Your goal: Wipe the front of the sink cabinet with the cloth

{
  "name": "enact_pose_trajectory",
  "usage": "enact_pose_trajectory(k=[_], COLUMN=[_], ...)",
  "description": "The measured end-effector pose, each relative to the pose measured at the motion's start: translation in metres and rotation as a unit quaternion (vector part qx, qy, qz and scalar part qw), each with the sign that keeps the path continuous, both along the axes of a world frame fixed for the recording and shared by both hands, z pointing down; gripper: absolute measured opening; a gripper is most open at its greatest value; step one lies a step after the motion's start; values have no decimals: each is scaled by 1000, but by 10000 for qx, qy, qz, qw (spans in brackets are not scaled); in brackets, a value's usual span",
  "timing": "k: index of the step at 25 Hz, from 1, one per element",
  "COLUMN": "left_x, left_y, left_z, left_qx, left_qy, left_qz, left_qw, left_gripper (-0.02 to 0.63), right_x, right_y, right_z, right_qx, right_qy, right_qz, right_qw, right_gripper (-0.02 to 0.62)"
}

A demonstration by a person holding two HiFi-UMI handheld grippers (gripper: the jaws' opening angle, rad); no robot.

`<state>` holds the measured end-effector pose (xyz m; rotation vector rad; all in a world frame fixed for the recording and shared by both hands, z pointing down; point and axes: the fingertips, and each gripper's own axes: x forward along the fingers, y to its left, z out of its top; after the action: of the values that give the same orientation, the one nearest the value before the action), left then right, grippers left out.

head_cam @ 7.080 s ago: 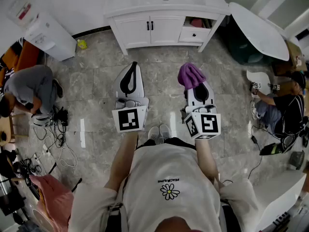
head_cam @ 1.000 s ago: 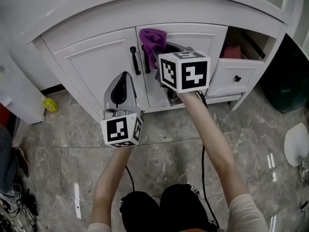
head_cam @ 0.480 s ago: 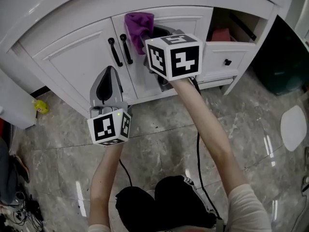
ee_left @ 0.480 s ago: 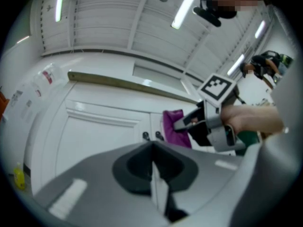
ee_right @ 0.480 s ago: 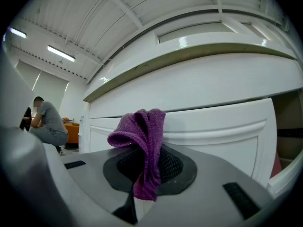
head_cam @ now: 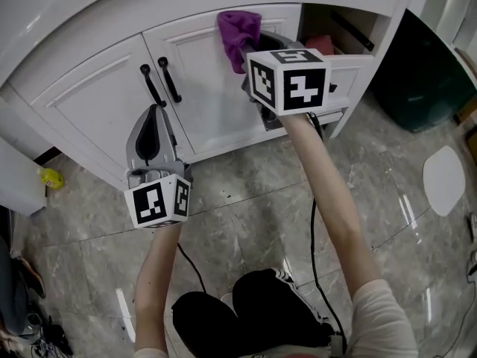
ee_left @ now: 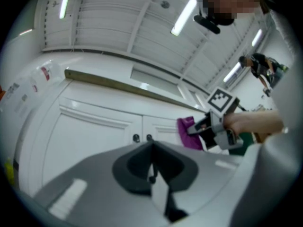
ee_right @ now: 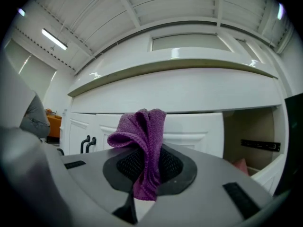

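Holding the one purple cloth up at the top of the right door of the sink cabinet, touching it or very nearly, the right gripper has its jaws clamped on the lower folds, so the bunched top sticks out as a wiping pad. The left gripper, jaws together on nothing, hangs low before the left door, I'd guess simply kept clear. I count two doors, two black handles and one open compartment.
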<state>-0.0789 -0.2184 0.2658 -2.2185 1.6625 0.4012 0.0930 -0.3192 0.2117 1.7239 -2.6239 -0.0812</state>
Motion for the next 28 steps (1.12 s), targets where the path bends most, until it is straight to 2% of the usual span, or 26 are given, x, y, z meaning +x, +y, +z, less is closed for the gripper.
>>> enact_pose_trajectory(k=[6, 15, 20, 24, 26, 28], left_x=[4, -5, -12, -13, -19, -25], left_y=[0, 2, 4, 7, 8, 10], left_z=[5, 9, 13, 15, 15, 16], left_qx=[-27, -57, -124, -170, -194, -221], left_qy=[-4, 9, 32, -71, -50, -52], left_qz=[52, -36, -116, -93, -131, -183], left_qw=[10000, 10000, 9999, 9998, 9997, 9996], left_gripper=[5, 5, 5, 5, 5, 5], right_x=[71, 112, 119, 120, 108, 84], right_y=[-6, -6, -7, -3, 9, 27], right_z=[-2, -7, -7, -8, -11, -15], right_qx=[41, 23, -17, -54, 23, 159], right_qy=[-135, -330, -325, -532, -605, -675], right_qz=[757, 986, 1024, 996, 867, 542], right_qw=[9970, 9946, 9942, 9936, 9944, 9961], right_gripper=[54, 54, 54, 54, 54, 54])
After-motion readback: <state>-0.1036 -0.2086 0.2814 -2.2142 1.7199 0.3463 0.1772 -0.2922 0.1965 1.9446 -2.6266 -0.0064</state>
